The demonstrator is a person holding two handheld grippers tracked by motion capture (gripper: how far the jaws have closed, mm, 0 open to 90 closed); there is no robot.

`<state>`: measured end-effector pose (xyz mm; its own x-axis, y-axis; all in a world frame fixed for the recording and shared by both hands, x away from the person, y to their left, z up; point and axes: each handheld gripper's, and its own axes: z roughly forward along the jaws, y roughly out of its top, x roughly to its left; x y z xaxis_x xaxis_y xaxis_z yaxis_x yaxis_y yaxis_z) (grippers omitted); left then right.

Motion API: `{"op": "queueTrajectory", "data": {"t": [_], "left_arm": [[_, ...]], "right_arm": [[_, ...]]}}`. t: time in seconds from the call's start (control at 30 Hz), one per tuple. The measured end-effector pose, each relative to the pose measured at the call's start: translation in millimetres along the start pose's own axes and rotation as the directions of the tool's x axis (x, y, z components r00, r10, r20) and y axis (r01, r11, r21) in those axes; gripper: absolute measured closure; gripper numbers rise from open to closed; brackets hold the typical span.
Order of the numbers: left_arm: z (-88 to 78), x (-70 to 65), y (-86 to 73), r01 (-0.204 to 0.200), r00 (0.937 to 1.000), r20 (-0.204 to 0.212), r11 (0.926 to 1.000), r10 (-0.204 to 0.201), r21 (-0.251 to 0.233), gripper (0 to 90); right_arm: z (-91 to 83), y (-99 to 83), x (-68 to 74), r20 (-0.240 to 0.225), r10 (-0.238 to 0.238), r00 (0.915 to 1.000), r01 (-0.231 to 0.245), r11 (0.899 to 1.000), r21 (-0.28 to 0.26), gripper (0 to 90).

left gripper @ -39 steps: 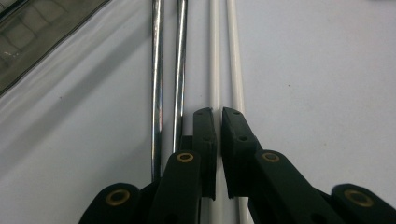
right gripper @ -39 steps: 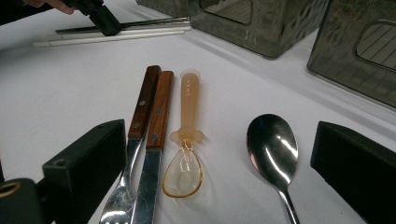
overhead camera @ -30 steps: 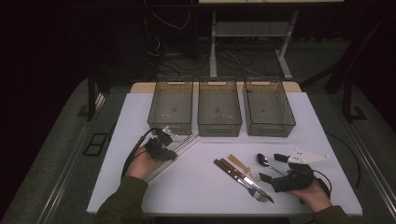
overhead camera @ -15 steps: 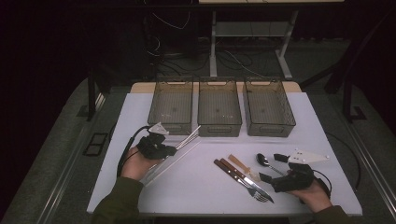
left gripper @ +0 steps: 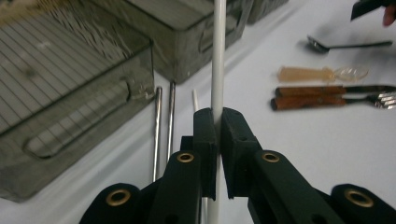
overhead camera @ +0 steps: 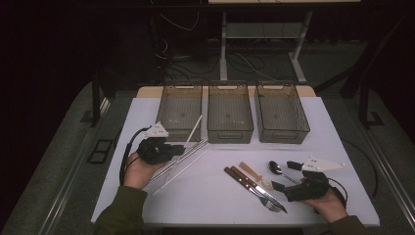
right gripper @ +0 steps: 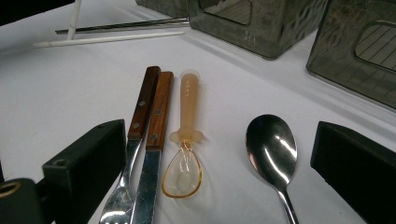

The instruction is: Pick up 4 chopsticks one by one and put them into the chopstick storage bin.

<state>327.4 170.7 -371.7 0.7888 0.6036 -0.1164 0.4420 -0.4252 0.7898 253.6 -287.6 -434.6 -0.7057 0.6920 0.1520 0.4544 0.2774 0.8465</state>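
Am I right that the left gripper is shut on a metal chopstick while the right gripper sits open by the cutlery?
Not quite. The left gripper is shut on a white chopstick, not a metal one; the two metal chopsticks lie on the table beside the bin, as the left gripper view shows. The right gripper does sit open by the cutlery.

Left gripper point(overhead camera: 169, 149) near the table's point(overhead camera: 323, 125) left edge, clamped on a white chopstick point(overhead camera: 194, 131) tilting up toward the leftmost of three mesh bins point(overhead camera: 179, 108) along the far edge. Right gripper point(overhead camera: 281, 176) parted near the front right corner, beside a steel spoon point(overhead camera: 277, 168).
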Motion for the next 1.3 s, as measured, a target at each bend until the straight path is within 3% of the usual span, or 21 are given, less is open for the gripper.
{"op": "queueTrajectory", "data": {"t": [0.23,0.53,0.87,1.13,1.3], "left_arm": [[-8.1,2.8,0.9,0.023,0.9997,-0.001,0.9958,-0.023,-0.088,85.0],[-15.5,7.1,2.3,0.051,0.9986,-0.005,0.9809,-0.053,-0.188,84.9],[-14.0,13.6,10.5,0.063,0.9978,-0.004,0.9682,-0.067,-0.242,84.8],[-12.3,16.5,18.6,0.041,0.9986,-0.022,0.9626,-0.049,-0.268,84.7],[-10.3,25.1,29.1,0.043,0.9983,-0.024,0.9531,-0.052,-0.300,84.7]], "right_arm": [[0.2,0.0,0.4,-0.001,0.000,1.0000,0.000,1.000,0.001,3.9],[0.4,-0.2,0.3,0.000,0.001,1.0000,-0.001,1.000,0.000,3.9],[1.0,-0.2,0.2,-0.001,0.003,1.0000,-0.003,1.000,0.000,3.9],[0.9,-0.3,0.1,-0.002,0.005,1.0000,-0.005,1.000,-0.001,3.9],[0.6,-0.3,0.1,-0.002,0.008,1.0000,-0.008,1.000,0.000,3.8]]}}
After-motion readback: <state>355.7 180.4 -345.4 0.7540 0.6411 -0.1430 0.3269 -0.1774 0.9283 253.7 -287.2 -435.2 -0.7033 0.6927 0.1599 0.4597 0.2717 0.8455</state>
